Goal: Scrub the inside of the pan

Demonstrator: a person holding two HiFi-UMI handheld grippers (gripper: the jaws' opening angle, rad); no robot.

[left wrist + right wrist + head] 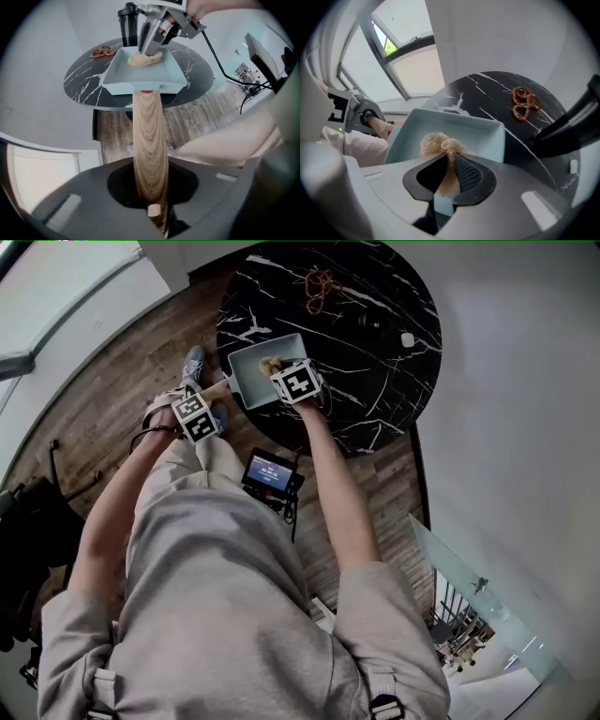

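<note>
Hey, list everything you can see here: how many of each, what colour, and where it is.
table: one, black marble with white veins, round, top centre of the head view
pan: one, pale blue, square, on the table's edge nearest the person
pan handle: one, light wood, reaching off the table edge
scrubber: one, beige, fibrous, inside the pan
beads: one string, brown, far side of the table
tumbler: one, dark, on the table beyond the pan
small screen: one, black, lit, in front of the person below the table edge
left gripper: one, grey, shut on the pan handle
right gripper: one, grey, shut on the scrubber, over the pan
</note>
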